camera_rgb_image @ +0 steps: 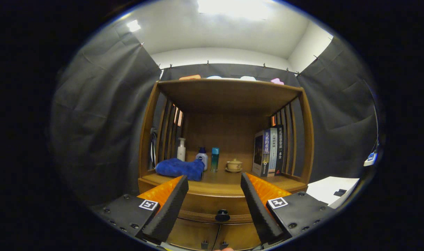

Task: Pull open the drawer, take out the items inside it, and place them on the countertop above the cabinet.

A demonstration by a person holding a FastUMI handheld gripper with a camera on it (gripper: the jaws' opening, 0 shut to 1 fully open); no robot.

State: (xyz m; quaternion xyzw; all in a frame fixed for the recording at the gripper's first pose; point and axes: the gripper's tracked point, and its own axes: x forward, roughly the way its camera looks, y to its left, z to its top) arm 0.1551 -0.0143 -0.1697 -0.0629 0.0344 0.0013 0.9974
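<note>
Hand-held gripper [214,195] hangs in front of the wooden cabinet with its two fingers spread wide and nothing between them, the gap lined up on the small round dark knob [222,215] of the curved-front wooden drawer [212,205]. That spread looks chosen so the fingers can pass either side of the knob before they close, though the knob lies beyond the fingertips and neither finger touches it yet. By my reading the drawer is shut, its front flush under the edge above, so whatever it holds is hidden and the pull has not begun.

Directly above the drawer runs the wooden counter [288,183], the place meant for the items. Much of it is taken: a crumpled blue cloth [179,168] lies toward the left, behind it stand a white pump bottle [181,149], a white bottle with a dark blue cap [202,157] and a slim teal bottle [215,159], then a small cream lidded cup on a saucer [234,165], and a row of upright books [268,150] leans against the slatted right side. Bare wood remains along the front edge, which seems the likely landing spot
</note>
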